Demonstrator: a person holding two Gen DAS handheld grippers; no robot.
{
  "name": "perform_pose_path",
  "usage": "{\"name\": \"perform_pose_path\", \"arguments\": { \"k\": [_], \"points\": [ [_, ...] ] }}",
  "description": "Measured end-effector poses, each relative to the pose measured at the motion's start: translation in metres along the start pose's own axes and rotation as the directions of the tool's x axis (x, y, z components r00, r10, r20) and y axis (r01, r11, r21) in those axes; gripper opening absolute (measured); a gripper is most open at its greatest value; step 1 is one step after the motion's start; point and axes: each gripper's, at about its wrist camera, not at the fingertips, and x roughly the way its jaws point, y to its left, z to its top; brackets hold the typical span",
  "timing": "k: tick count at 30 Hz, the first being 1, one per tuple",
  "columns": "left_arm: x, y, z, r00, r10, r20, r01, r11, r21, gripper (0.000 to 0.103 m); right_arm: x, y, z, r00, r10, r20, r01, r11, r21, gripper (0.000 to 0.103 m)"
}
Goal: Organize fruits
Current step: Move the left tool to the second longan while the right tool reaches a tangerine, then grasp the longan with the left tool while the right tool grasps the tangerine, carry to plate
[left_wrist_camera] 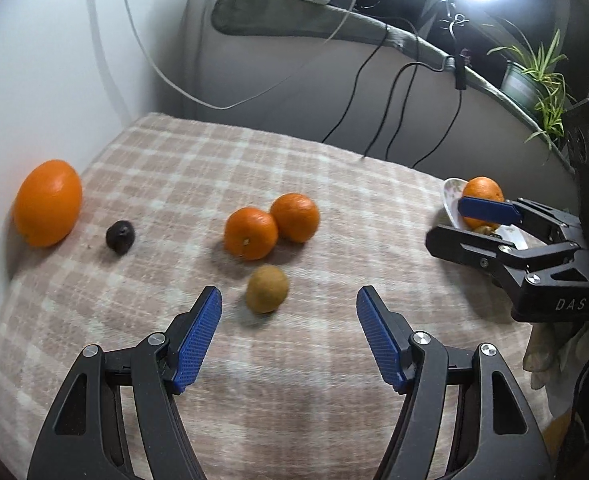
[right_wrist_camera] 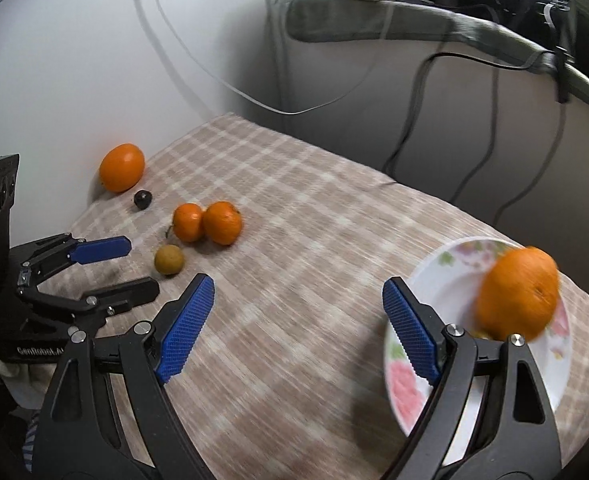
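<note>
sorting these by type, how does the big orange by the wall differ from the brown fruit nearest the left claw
The big orange is bright orange; the brown fruit is dull olive-brown. The big orange is clearly the larger and oval, while the brown fruit is small and nearly round. The big orange lies at the cloth's edge against the wall; the brown fruit sits just ahead of the open left claw. Both rest loose on the checked cloth, not on the plate.

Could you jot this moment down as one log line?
left gripper: open, near brown fruit | right gripper: open, empty | plate: one orange
</note>
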Motion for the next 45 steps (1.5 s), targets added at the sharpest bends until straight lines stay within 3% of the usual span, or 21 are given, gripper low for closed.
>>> {"name": "perform_pose_path", "arguments": {
  "k": [12, 14, 19, 28, 33, 39, 45],
  "points": [
    [0.016, 0.018, 0.002, 0.998, -0.039, -0.043, 0.037, 0.998, -0.049, 0.043, 0.045, 0.025, 0.025, 0.997, 0.069, -0.04, -0.07, 0.997, -0.039, 0.087],
    [0.019, 0.019, 0.002, 0.998, -0.041, -0.051, 0.038, 0.998, -0.049, 0.043, 0.051, 0.027, 0.027, 0.995, 0.083, -0.051, -0.085, 0.996, -0.036, 0.078],
    [0.024, 0.018, 0.004, 0.997, -0.044, -0.06, 0.041, 0.998, -0.044, 0.039, 0.065, 0.034, 0.033, 0.992, 0.105, -0.065, -0.108, 0.994, -0.034, 0.077],
    [0.029, 0.021, 0.003, 0.996, -0.044, -0.074, 0.041, 0.998, -0.044, 0.036, 0.089, 0.039, 0.039, 0.986, 0.132, -0.099, -0.135, 0.991, -0.017, 0.058],
    [0.031, 0.024, 0.003, 0.996, -0.045, -0.076, 0.041, 0.998, -0.05, 0.032, 0.094, 0.039, 0.038, 0.983, 0.154, -0.102, -0.155, 0.988, -0.009, 0.054],
    [0.03, 0.024, 0.003, 0.996, -0.045, -0.073, 0.041, 0.998, -0.053, 0.027, 0.096, 0.041, 0.04, 0.977, 0.187, -0.101, -0.188, 0.982, 0.003, 0.038],
    [0.029, 0.024, 0.002, 0.996, -0.054, -0.069, 0.05, 0.997, -0.059, 0.024, 0.095, 0.041, 0.04, 0.978, 0.187, -0.094, -0.187, 0.982, 0.01, 0.037]
  ]
}}
